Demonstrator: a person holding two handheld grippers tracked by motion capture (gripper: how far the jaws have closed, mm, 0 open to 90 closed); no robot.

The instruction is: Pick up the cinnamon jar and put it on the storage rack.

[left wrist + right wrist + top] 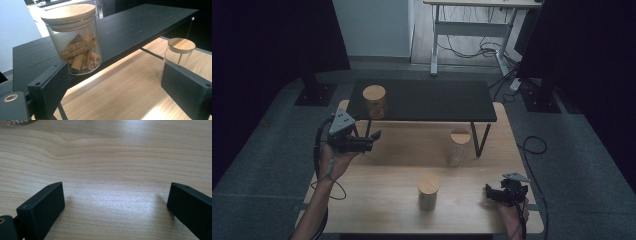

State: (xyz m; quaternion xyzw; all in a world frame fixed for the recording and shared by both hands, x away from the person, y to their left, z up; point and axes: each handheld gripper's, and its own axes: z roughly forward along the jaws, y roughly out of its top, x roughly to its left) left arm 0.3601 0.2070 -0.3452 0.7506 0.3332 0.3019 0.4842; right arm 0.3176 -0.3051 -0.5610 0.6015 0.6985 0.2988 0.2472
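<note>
Before the left gripper (115, 85), cinnamon jar (73, 40)

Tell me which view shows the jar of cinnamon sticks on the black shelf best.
The left gripper view: the cinnamon jar stands close and well lit, its wooden lid and the rolled sticks inside plain. The high view shows that jar small and dim at the shelf's left end. The right gripper view looks at bare tabletop.

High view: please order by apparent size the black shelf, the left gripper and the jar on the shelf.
1. black shelf
2. left gripper
3. jar on the shelf; the gripper may be nearer the camera, so this order is unsure.
</note>
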